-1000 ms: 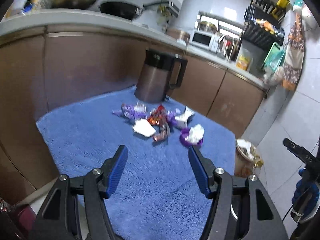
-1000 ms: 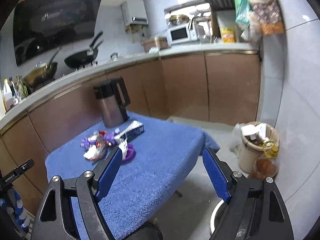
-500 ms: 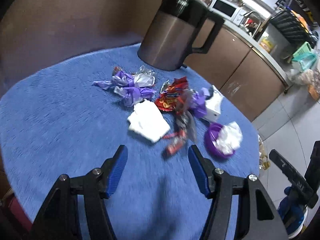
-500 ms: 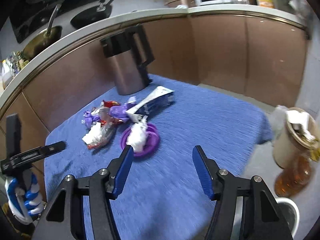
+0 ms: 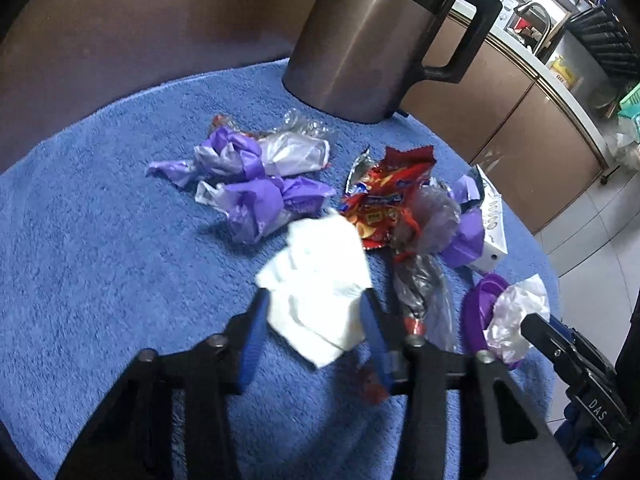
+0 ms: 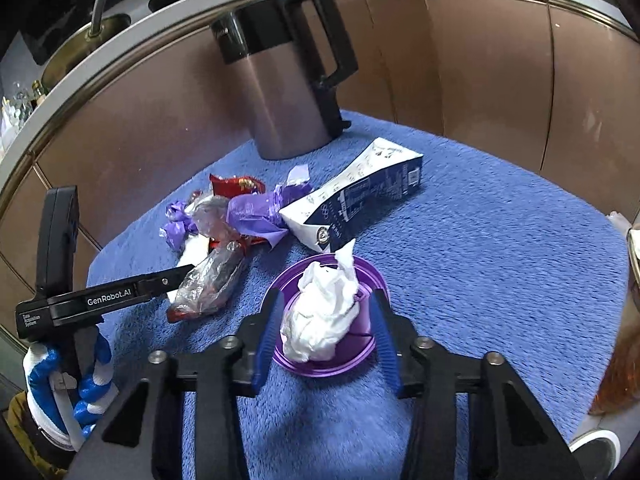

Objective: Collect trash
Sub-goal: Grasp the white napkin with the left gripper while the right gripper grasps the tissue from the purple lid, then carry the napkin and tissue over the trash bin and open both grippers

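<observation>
A pile of trash lies on the blue cloth (image 5: 100, 260). My left gripper (image 5: 314, 304) is open, its fingers either side of a white folded tissue (image 5: 320, 280). Beside it lie purple wrappers (image 5: 256, 184), a red snack wrapper (image 5: 384, 200) and a clear plastic wrapper (image 5: 420, 276). My right gripper (image 6: 326, 304) is open, its fingers straddling a purple cup (image 6: 352, 344) with a crumpled white tissue (image 6: 320, 312) in it. A blue-and-white carton (image 6: 360, 192) lies behind the cup. The left gripper also shows in the right wrist view (image 6: 176, 276).
A steel kettle with a black handle (image 5: 360, 40) stands at the back of the cloth, close to the brown cabinets (image 6: 480, 60). The table's right edge drops to a tiled floor (image 5: 600, 248). Part of a bin (image 6: 634, 240) shows at the right.
Both grippers have moved forward and down to the trash. The left one now straddles the white tissue, the right one the purple cup. Both jaws have narrowed somewhat.
</observation>
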